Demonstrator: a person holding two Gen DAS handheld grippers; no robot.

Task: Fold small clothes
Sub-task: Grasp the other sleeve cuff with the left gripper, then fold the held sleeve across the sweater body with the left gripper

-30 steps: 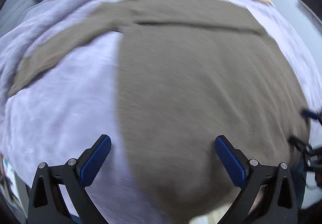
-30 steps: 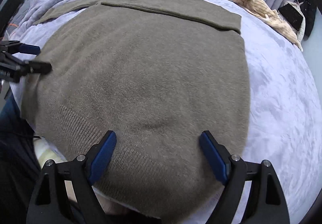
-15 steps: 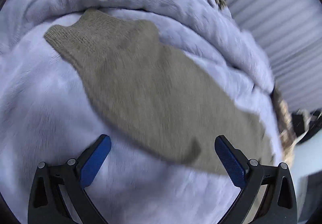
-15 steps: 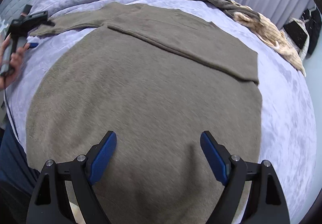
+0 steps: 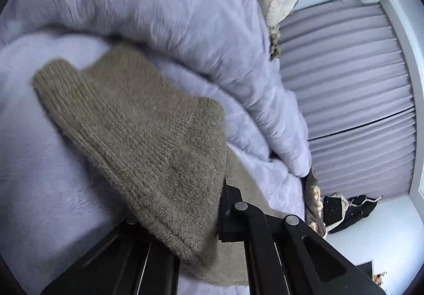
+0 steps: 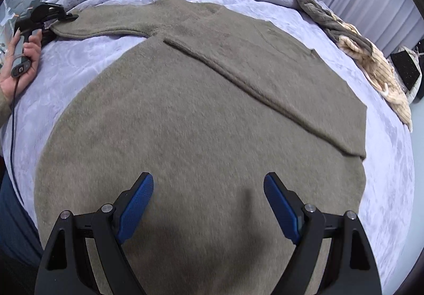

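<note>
An olive-brown knit sweater (image 6: 198, 109) lies flat on the lilac bed cover (image 6: 384, 189), one sleeve folded across its chest. The other sleeve (image 5: 148, 136) stretches out to the left. My left gripper (image 5: 222, 197) is shut on that sleeve near its ribbed cuff, and the knit drapes over and hides the fingertips. In the right wrist view the left gripper (image 6: 66, 15) sits at the sleeve's end, held by a hand (image 6: 23, 67). My right gripper (image 6: 208, 202) hovers open above the sweater's lower body, with nothing between its blue pads (image 6: 135, 205).
The bunched lilac blanket (image 5: 159, 3) rises behind the sleeve. A cream pillow (image 5: 278, 1) lies at the head of the bed. Beige and grey knitted clothes (image 6: 371, 62) are piled at the right edge, next to a black garment (image 5: 347, 210). Pleated curtains (image 5: 357, 83) stand beyond.
My left gripper swung left from the sweater's body to the outstretched sleeve, rolled, and shut on it. The right gripper moved further in over the sweater and stayed open.
</note>
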